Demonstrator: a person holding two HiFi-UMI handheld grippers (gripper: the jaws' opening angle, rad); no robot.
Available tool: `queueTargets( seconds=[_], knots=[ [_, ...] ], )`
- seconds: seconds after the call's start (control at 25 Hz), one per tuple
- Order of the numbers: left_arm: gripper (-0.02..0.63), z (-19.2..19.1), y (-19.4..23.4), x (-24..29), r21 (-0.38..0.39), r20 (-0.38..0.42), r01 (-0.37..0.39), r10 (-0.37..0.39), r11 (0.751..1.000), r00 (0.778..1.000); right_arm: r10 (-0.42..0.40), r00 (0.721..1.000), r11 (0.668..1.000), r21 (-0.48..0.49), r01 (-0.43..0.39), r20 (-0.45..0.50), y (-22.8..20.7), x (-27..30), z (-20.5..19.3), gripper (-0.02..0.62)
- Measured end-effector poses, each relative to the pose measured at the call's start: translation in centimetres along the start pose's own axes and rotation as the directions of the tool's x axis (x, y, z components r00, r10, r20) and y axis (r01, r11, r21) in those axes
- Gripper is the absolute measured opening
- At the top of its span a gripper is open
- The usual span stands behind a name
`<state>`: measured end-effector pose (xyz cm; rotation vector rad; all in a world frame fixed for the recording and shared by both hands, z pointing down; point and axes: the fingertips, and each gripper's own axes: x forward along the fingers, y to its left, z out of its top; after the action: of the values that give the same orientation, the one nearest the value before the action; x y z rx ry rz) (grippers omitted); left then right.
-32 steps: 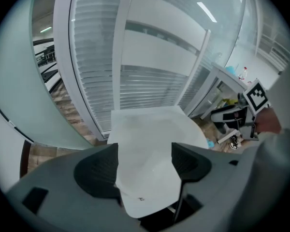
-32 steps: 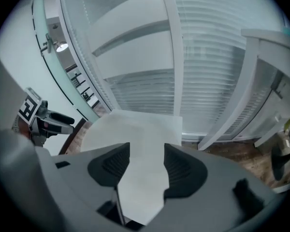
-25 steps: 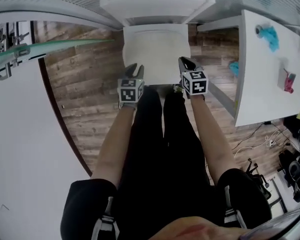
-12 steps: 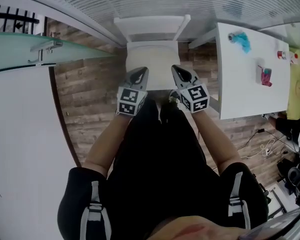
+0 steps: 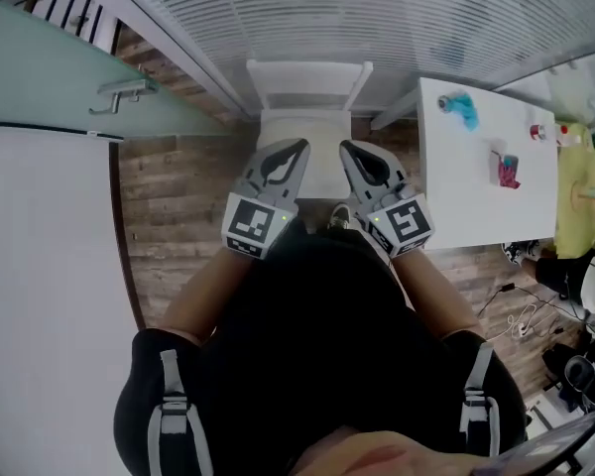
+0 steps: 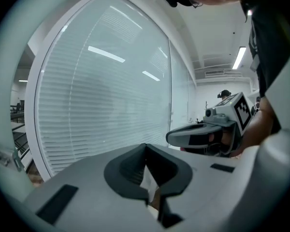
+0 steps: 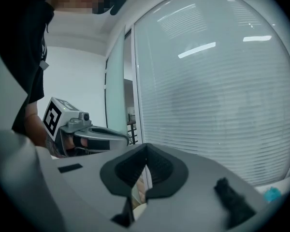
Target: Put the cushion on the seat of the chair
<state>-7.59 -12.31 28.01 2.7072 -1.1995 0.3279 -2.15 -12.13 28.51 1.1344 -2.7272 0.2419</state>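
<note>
Both my tongs, the left gripper and the right gripper, hover closed and empty above the white chair, where the cushion already lies on the seat, so I judge the task finished.

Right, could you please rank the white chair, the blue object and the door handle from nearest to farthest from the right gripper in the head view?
1. The white chair, just ahead of the right gripper.
2. The blue object, on the table to its right.
3. The door handle, far left on the glass door.
</note>
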Motion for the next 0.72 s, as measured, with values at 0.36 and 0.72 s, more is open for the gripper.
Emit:
queueTargets(
  seconds=[0.36, 0.72],
  knots=[
    [0.011, 4.4, -0.1, -2.0, 0.018, 0.110, -0.027, 0.025, 0.999, 0.994, 0.012, 0.997, 0.998, -0.056, -0.008, 0.072, 1.1, -0.8, 4.4, 0.015],
    [0.011, 4.8, 0.0, -2.0, 0.026, 0.116, -0.022, 0.019, 0.999, 0.993, -0.013, 0.998, 0.999, -0.048, 0.016, 0.068, 1.1, -1.2, 4.7, 0.015]
  ],
)
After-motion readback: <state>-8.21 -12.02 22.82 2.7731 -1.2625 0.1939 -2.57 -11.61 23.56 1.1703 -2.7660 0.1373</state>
